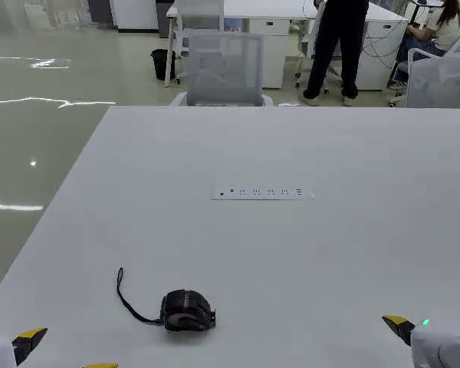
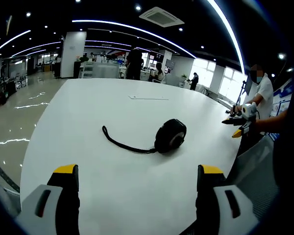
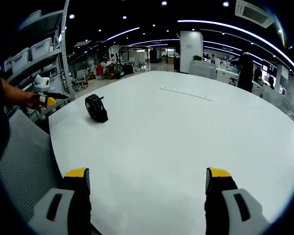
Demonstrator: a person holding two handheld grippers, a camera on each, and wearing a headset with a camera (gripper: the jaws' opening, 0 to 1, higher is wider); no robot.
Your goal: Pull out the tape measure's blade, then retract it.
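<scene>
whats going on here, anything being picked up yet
Not yet. The left hand-held gripper and the right hand-held gripper hang open at the near edge of a white table, holding nothing. The tape measure lies on the table, nearer the left one, untouched, with no blade pulled out and its strap trailing beside it.

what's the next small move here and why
Probably ease the left gripper forward onto the tape measure: it lies untouched on the table, nearer that one than the right gripper, and both are open, holding nothing.
</scene>
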